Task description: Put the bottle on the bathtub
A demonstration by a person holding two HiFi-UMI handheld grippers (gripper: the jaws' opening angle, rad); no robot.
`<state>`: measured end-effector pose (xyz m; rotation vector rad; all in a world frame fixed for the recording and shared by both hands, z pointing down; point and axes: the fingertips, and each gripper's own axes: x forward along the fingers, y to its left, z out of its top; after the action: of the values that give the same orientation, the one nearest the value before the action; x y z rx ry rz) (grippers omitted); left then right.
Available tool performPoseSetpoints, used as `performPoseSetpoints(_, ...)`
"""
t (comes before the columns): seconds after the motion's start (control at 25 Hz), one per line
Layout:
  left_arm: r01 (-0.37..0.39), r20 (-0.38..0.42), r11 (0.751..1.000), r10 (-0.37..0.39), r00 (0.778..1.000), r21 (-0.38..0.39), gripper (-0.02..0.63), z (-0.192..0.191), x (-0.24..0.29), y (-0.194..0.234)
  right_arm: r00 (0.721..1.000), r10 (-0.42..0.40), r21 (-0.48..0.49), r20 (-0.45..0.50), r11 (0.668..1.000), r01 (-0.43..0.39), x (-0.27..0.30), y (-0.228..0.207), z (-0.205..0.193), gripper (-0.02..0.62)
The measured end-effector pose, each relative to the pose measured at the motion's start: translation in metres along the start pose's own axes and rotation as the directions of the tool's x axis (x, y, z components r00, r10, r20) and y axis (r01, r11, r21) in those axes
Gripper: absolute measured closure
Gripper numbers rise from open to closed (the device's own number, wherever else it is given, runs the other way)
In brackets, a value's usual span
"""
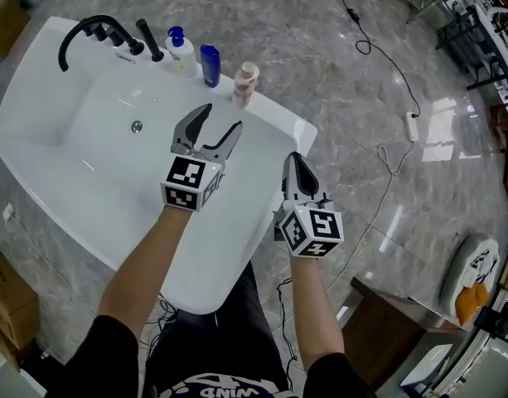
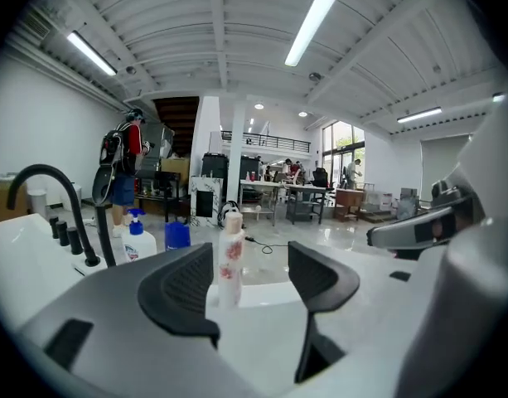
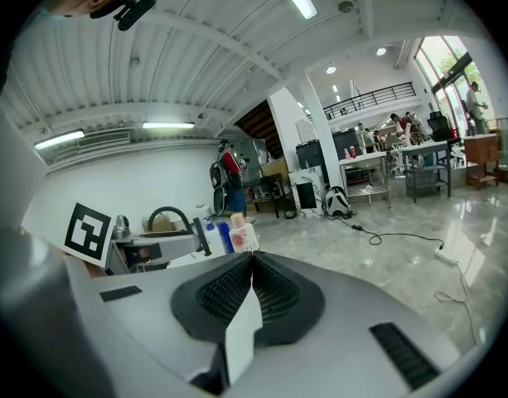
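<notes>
Pink bottle (image 1: 246,84) (upright) on bathtub (image 1: 271,116)

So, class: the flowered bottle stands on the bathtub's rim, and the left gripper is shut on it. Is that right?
No. The bottle does stand on the bathtub rim, but the left gripper is open, its jaws apart with the bottle beyond them, untouched. The left gripper view shows this.

Half-seen bottle, unreadable print
From the right gripper (image 3: 252,259) we lose the lower part of the bottle (image 3: 244,235) behind its closed jaws. From the left gripper (image 2: 252,264), its body covers most of the bathtub (image 2: 264,294), and the bottle's red print is too small to read.
</notes>
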<state>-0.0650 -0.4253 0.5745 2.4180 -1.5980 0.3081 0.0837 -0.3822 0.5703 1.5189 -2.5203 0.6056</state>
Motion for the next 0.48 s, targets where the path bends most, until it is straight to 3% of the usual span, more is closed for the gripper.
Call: performPoseSetpoints(0.48, 0.046, 0.012, 0.999, -0.046, 0.999, -0.006, 0.33, 0.037, -0.161, -0.051, 0.997, -0.056, 0.004, 0.046, 0.998, 0.056, -0.121, 0.068, 0.026, 0.571)
